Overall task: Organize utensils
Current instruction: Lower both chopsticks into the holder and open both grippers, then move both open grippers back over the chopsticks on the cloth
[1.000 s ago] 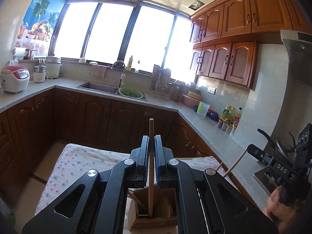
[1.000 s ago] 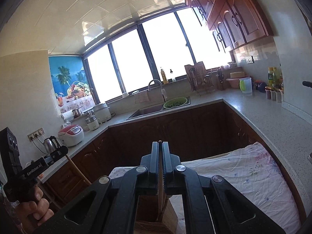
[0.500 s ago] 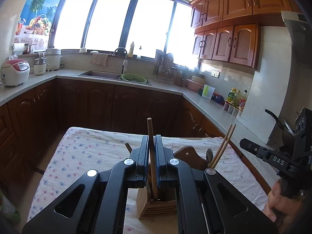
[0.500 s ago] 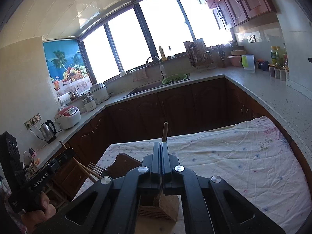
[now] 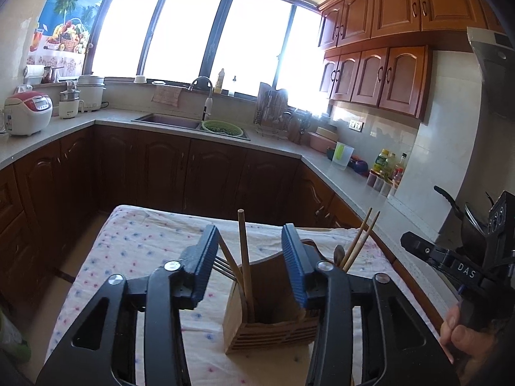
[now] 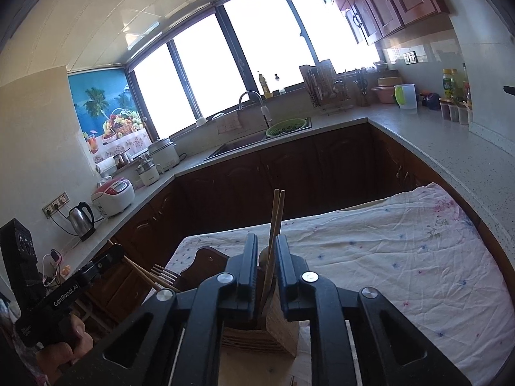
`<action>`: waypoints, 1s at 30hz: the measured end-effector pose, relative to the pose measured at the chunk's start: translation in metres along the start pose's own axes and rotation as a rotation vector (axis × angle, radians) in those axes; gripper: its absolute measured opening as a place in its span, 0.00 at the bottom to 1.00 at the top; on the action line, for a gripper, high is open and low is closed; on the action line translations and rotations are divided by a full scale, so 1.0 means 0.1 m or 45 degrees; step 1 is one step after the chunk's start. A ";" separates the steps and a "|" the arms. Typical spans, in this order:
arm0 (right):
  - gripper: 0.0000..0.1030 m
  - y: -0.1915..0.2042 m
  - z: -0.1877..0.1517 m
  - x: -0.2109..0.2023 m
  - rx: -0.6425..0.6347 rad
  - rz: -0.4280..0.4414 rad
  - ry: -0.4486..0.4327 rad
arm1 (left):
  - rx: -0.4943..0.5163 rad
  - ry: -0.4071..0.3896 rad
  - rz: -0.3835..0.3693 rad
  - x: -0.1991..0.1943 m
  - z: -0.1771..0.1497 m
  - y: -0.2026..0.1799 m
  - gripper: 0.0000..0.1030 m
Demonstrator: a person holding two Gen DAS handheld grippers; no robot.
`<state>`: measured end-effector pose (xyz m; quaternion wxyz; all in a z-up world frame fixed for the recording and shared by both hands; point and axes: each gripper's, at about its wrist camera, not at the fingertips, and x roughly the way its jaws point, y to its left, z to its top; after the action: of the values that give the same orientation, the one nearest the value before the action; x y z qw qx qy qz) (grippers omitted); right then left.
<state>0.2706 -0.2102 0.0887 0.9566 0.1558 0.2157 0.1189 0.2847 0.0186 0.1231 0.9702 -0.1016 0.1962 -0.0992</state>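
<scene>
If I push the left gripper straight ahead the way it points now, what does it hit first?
Most likely the single wooden stick standing upright in the slatted wooden utensil holder: it sits between the open left gripper fingers, which touch nothing. Depth is unclear, so the holder's tall back panel might come first.

A holder (image 5: pixel 270 318) stands on the near part of the cloth-covered worktop (image 5: pixel 141 241), with a stick (image 5: pixel 245 257) and fork (image 5: pixel 222 265) in its left compartment, chopsticks (image 5: pixel 359 241) and a spoon (image 5: pixel 338 252) in its right.
</scene>
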 end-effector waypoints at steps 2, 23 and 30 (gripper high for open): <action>0.43 -0.04 -0.02 -0.09 0.019 -0.003 -0.017 | -0.008 -0.019 0.003 -0.09 0.00 0.00 0.56; 0.83 -0.41 -1.01 -1.13 0.143 -0.067 -0.007 | -0.102 0.215 0.026 -0.76 -1.03 0.08 0.86; 0.83 -0.63 -1.34 -1.36 0.194 -0.133 0.038 | -0.087 0.327 -0.002 -0.77 -1.39 -0.03 0.86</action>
<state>0.1007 -0.2758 0.0025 0.9435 0.2150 0.2463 0.0545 0.1590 0.0119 0.0256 0.9331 -0.1211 0.3219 -0.1055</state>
